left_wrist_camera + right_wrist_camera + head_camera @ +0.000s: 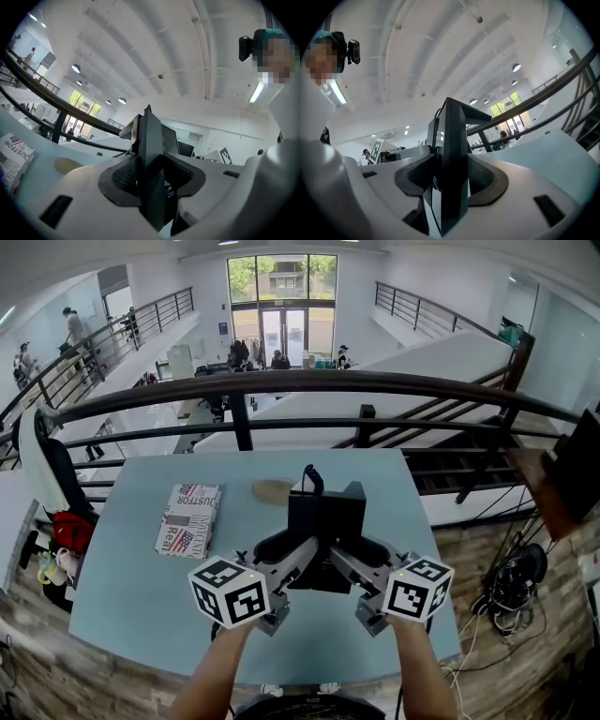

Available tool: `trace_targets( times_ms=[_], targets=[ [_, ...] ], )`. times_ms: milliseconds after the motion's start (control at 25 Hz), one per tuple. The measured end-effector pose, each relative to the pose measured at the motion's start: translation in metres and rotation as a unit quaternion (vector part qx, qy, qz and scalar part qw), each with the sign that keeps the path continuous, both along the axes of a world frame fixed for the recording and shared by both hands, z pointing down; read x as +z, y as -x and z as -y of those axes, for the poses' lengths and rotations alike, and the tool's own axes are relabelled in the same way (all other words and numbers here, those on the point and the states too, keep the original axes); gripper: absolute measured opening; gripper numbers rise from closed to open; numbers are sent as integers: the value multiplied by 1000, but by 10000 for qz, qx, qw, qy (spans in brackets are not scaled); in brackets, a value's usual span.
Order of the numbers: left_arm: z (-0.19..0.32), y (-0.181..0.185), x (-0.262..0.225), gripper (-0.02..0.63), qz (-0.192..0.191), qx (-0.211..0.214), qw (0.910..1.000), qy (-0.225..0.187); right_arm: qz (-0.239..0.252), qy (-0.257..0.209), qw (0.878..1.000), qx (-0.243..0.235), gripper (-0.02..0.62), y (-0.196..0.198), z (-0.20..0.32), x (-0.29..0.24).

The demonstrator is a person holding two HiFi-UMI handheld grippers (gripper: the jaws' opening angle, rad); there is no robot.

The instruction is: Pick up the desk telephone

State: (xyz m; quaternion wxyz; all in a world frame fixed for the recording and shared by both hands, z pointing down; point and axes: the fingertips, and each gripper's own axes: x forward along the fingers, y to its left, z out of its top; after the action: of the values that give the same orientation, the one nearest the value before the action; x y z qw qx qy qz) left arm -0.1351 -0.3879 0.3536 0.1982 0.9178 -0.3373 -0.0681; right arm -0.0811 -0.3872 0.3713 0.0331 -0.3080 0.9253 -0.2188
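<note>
The black desk telephone (324, 517) hangs above the light blue table (131, 596), gripped from both sides. My left gripper (286, 561) is shut on its left edge and my right gripper (361, 563) on its right edge. In the left gripper view the telephone (152, 140) stands edge-on between the dark pads (124, 176) of the left gripper (151, 176). In the right gripper view the telephone (454, 136) is likewise clamped in the right gripper (452, 180). A black cord (310, 474) loops up from its back.
A flat printed package (187, 518) lies on the table's left half, and a tan oval piece (272, 488) lies behind the telephone. A dark railing (281, 385) runs along the table's far edge above a drop. Cables (516, 587) lie on the floor at right.
</note>
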Motion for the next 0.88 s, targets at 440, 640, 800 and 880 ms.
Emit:
trace_targets(
  times_ms=[440, 640, 800, 880],
  targets=[
    [-17, 11, -69, 156, -118, -208, 9963, -822, 49, -859, 9962, -164, 209, 10, -13, -70],
    [-23, 14, -81, 156, -176, -250, 9946, -990, 23, -1075, 9940, -187, 209, 13, -18, -84],
    [-25, 14, -82, 156, -199, -269, 9946, -978, 15, -1087, 9939, -201, 209, 13, -20, -85],
    [-26, 14, -81, 156, -218, -277, 9947, -963, 5, -1088, 9938, -207, 209, 13, -21, -84]
  ],
)
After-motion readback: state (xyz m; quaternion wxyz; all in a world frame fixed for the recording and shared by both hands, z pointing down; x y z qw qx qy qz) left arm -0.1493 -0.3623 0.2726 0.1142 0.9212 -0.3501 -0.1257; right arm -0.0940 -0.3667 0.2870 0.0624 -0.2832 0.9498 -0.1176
